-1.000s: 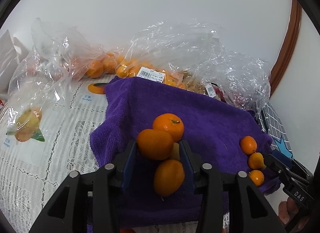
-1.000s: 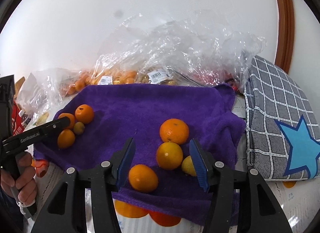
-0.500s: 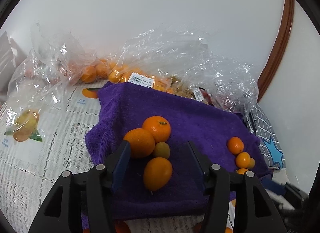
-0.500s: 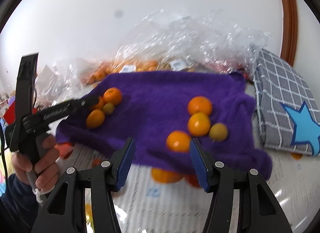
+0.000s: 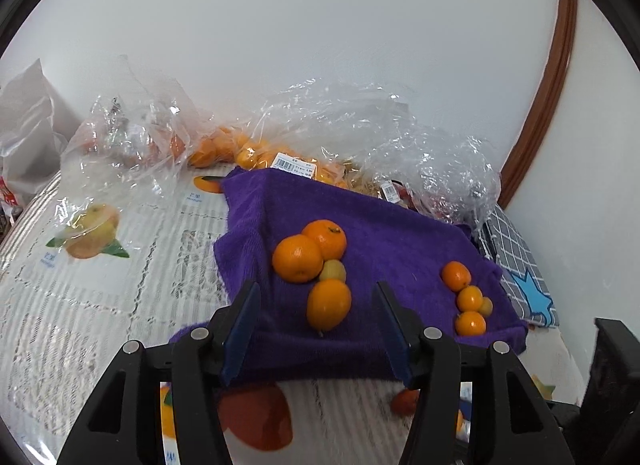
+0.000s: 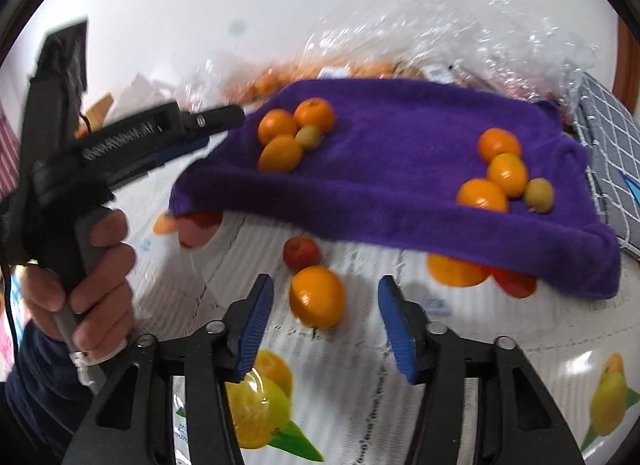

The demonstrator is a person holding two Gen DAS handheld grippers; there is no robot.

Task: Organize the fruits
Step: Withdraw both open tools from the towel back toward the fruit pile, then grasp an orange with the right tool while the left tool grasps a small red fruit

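A purple towel (image 5: 400, 241) (image 6: 400, 145) lies on the table with two clusters of fruit. The left cluster (image 5: 316, 261) (image 6: 292, 133) has several oranges and a small greenish fruit. The right cluster (image 5: 468, 301) (image 6: 504, 177) is alike. My left gripper (image 5: 316, 325) is open and empty, just short of the left cluster. My right gripper (image 6: 324, 313) is open around a loose orange (image 6: 318, 297) on the tablecloth without touching it. A small red fruit (image 6: 302, 253) lies just beyond it.
Clear plastic bags of oranges (image 5: 256, 153) and crumpled wrap (image 5: 432, 169) line the back wall. A grey checked cloth with a blue star (image 5: 520, 277) (image 6: 612, 145) lies right of the towel. The fruit-printed tablecloth (image 5: 100, 265) covers the table. The left gripper (image 6: 132, 145) shows in the right wrist view.
My left gripper opened and backed away from the left cluster, leaving the fruit on the towel. My right gripper pulled back off the towel and now frames a loose orange on the tablecloth.
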